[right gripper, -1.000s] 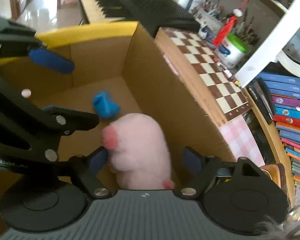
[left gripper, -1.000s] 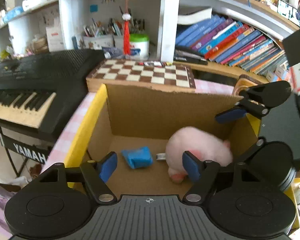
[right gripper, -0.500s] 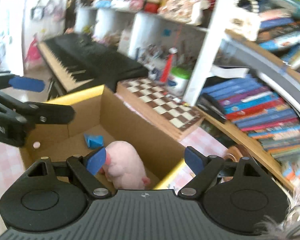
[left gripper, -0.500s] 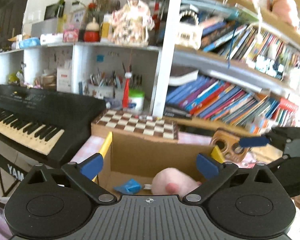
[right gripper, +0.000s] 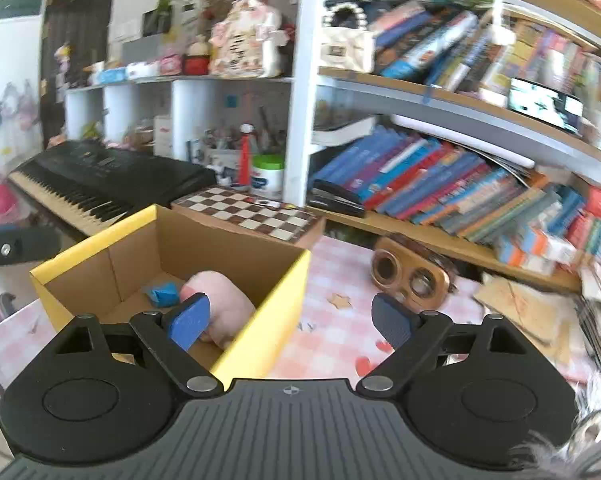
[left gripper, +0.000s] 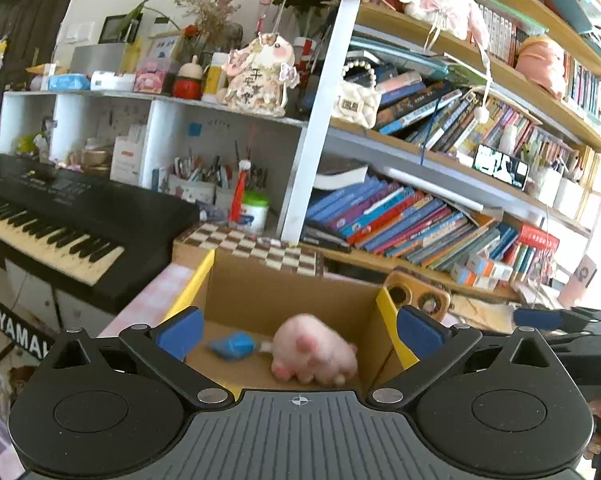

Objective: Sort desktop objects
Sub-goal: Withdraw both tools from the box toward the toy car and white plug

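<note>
Evidently both claws, left claw (left gripper: 298, 326) and opening right claw (right gripper: 290, 316), hold nothing; ahead, the blurred pink plush (left gripper: 314, 354) seems soft, light; pinch its body.

Pink plush toy (left gripper: 314, 348), blue object (left gripper: 232, 347), yellow-rimmed brown box (right gripper: 96, 240), checkered chessboard (right gripper: 248, 214).
</note>
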`<state>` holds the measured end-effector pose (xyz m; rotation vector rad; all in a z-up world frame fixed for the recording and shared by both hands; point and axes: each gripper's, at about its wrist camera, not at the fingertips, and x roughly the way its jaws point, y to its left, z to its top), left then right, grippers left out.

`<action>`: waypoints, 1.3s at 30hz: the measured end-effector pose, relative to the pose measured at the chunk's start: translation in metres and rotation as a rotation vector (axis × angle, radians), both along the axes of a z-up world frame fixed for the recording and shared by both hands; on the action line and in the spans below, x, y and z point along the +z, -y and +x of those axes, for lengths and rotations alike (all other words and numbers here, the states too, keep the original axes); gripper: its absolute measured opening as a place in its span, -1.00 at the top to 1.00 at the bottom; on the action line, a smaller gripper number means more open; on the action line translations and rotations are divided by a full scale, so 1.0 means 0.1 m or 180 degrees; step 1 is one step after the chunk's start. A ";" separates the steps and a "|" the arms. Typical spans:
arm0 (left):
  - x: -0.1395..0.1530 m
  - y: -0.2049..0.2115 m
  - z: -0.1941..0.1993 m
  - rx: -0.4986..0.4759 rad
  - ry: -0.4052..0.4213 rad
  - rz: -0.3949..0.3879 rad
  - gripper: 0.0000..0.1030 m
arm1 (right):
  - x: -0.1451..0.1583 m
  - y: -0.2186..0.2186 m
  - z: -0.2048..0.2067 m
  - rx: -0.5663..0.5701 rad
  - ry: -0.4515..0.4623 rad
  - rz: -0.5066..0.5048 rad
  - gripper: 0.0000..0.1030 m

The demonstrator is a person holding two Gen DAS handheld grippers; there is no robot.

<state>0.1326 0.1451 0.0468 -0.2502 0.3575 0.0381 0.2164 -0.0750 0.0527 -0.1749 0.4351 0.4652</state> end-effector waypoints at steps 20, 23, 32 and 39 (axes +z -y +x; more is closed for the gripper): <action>-0.30 0.26 -0.92 -0.0087 -0.0189 -0.0053 -1.00 | -0.37 0.33 -1.28 -0.0691 -0.0192 0.0132 -0.84; -0.33 0.32 -1.00 -0.0124 -0.0219 -0.0087 -1.00 | -0.42 0.35 -1.40 -0.0743 -0.0222 0.0108 -0.87; -0.37 0.49 -1.22 -0.0352 -0.0241 -0.0026 -1.00 | -0.47 0.35 -1.75 -0.0755 -0.0216 0.0070 -0.95; -0.41 0.54 -1.29 -0.0354 -0.0348 -0.0009 -1.00 | -0.50 0.40 -1.83 -0.0872 -0.0365 0.0090 -0.95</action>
